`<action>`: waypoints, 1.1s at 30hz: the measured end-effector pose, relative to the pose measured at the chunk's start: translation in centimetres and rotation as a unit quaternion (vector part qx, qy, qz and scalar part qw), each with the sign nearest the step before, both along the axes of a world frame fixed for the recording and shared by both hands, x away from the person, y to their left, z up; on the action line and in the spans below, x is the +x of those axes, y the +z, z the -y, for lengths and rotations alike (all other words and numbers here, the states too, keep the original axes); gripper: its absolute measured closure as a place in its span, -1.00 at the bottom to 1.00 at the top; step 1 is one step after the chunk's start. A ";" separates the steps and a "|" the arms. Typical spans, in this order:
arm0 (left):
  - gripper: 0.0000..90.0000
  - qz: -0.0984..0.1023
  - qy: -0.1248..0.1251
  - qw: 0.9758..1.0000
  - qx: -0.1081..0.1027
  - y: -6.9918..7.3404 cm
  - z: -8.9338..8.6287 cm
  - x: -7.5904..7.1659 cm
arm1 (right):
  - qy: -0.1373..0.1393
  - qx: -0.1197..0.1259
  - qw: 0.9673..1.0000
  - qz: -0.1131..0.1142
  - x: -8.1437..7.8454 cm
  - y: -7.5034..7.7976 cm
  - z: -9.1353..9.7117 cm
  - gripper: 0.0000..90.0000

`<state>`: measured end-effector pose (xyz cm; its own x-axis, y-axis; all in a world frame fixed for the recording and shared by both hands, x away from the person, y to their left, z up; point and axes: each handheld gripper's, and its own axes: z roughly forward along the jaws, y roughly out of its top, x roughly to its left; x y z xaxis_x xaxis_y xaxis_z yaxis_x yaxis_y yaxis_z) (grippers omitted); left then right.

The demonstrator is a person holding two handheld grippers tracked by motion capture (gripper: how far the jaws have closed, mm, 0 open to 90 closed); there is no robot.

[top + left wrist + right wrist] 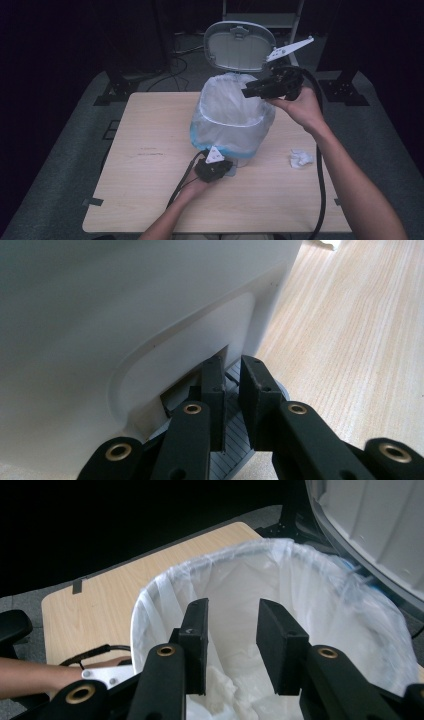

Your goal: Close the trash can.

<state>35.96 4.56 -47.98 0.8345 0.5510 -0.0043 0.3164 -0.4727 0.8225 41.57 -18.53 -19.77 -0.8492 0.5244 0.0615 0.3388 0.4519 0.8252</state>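
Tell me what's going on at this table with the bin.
A person is working a small pedal bin lined with a white bag. The left gripper, jaws shut, presses down on the grey pedal at the bin's base, and the lid stands open. The right gripper hovers over the bag's mouth with open, empty jaws; crumpled white paper lies inside the bag. Another crumpled paper ball sits on the table to the right of the bin.

My left gripper sits low, jaws nearly closed, palm beneath. My right gripper is raised, arm outstretched, jaws parted and empty.
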 end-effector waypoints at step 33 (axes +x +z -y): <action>0.80 0.000 0.000 1.000 -0.001 0.0 0.0 0.0 | -0.058 0.027 0.998 -0.017 -3.4 -7.4 9.4 0.27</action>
<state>35.95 4.57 -47.99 0.8350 0.5503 -0.0056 0.3164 -0.4717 0.8231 38.20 -27.97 -27.18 -0.7800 0.6140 0.1211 0.4151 0.3628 0.8343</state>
